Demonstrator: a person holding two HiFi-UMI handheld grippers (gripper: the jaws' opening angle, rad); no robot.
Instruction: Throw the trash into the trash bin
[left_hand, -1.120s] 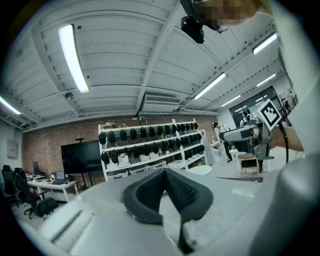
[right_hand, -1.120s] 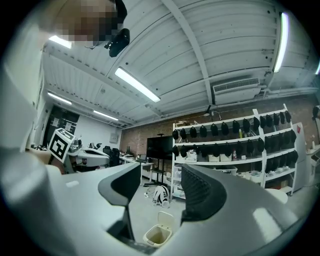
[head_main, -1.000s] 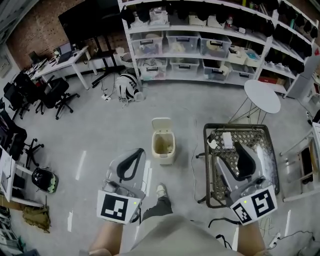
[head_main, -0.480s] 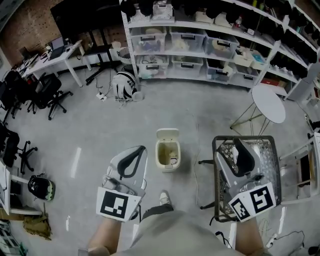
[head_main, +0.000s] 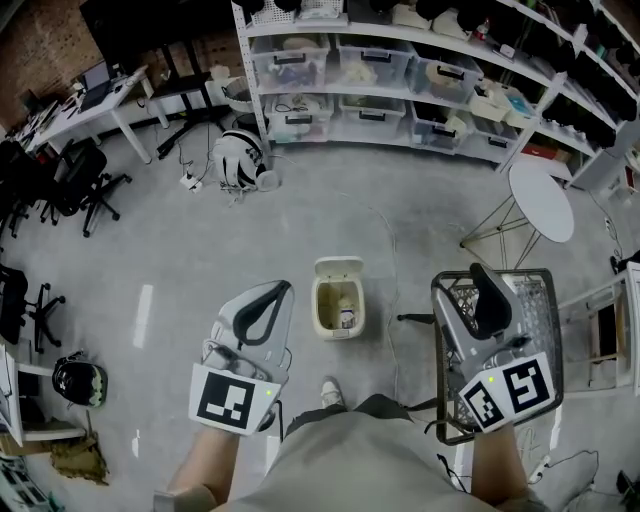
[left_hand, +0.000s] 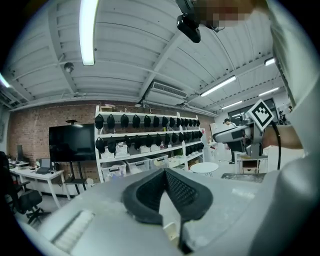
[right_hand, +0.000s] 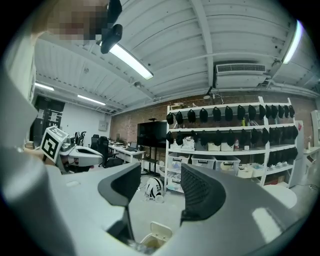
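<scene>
One cream trash bin (head_main: 339, 333), lid (head_main: 336, 268) open

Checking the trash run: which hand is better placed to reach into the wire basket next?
Right, probably. The right gripper hangs over the wire basket with its fingers apart and empty; the left gripper is shut and sits on the far side of the bin.

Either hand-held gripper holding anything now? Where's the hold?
Nothing is held. Left hand-held gripper: jaw tips together, nothing between. Right hand-held gripper: jaws apart, empty.
</scene>
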